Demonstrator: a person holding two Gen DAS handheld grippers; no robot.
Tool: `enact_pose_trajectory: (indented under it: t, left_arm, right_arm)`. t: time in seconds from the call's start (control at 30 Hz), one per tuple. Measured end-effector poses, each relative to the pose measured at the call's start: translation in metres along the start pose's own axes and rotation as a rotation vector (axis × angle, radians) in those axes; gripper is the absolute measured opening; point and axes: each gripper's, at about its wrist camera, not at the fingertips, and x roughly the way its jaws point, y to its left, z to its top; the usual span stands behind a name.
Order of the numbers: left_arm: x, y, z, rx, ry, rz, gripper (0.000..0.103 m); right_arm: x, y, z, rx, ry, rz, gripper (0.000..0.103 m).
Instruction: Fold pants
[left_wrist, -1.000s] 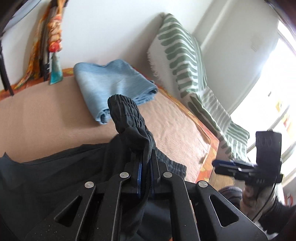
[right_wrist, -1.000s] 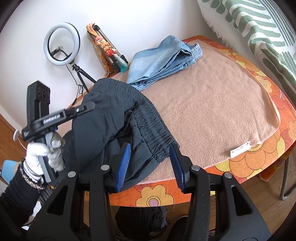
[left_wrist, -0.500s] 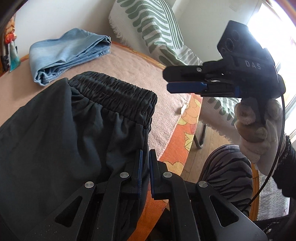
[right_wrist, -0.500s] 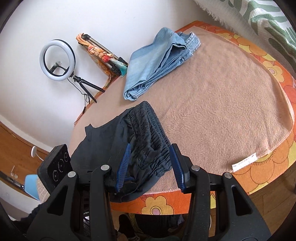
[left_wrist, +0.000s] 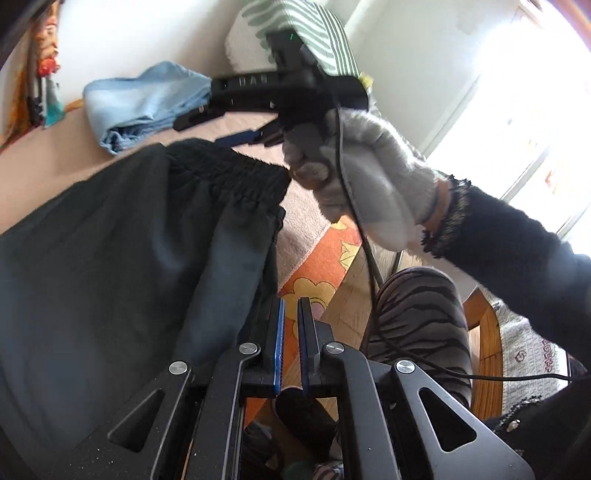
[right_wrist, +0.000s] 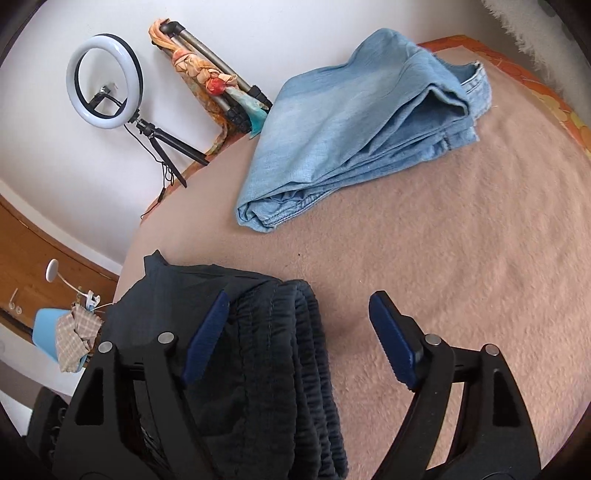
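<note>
Black pants (left_wrist: 122, 240) with a gathered elastic waistband (right_wrist: 291, 354) lie on the pink blanket (right_wrist: 461, 240) and hang over the table's near edge. My left gripper (left_wrist: 290, 325) sits below the table edge beside the hanging fabric, its blue pads nearly together with nothing between them. My right gripper (right_wrist: 299, 325) is wide open just above the waistband, which lies between its fingers. In the left wrist view the right gripper (left_wrist: 229, 123) is held in a gloved hand over the waistband (left_wrist: 236, 173).
Folded light-blue jeans (right_wrist: 362, 122) lie at the far side of the blanket; they also show in the left wrist view (left_wrist: 144, 103). A ring light (right_wrist: 105, 81) and a tripod (right_wrist: 218, 81) stand by the wall. The orange flowered tablecloth edge (left_wrist: 321, 266) is near my left gripper.
My left gripper let go of the black fabric and dropped below the table edge. My right gripper moved forward and down over the waistband and opened wider.
</note>
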Motion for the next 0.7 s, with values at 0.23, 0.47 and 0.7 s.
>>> enact_pose_trajectory:
  t: [0.23, 0.47, 0.7]
  left_arm:
    - [-0.109, 0.064, -0.033, -0.223, -0.172, 0.241, 0.006]
    - [-0.157, 0.157, -0.071, -0.456, -0.236, 0.443, 0.006]
    - [-0.153, 0.201, -0.100, -0.560, -0.227, 0.484, 0.006]
  right_arm:
    - [0.025, -0.001, -0.009, 0.001, 0.084, 0.165, 0.081]
    - [0.013, 0.002, -0.025, 0.025, 0.041, 0.182, 0.038]
    - [-0.019, 0.025, -0.028, 0.010, -0.016, 0.151, 0.015]
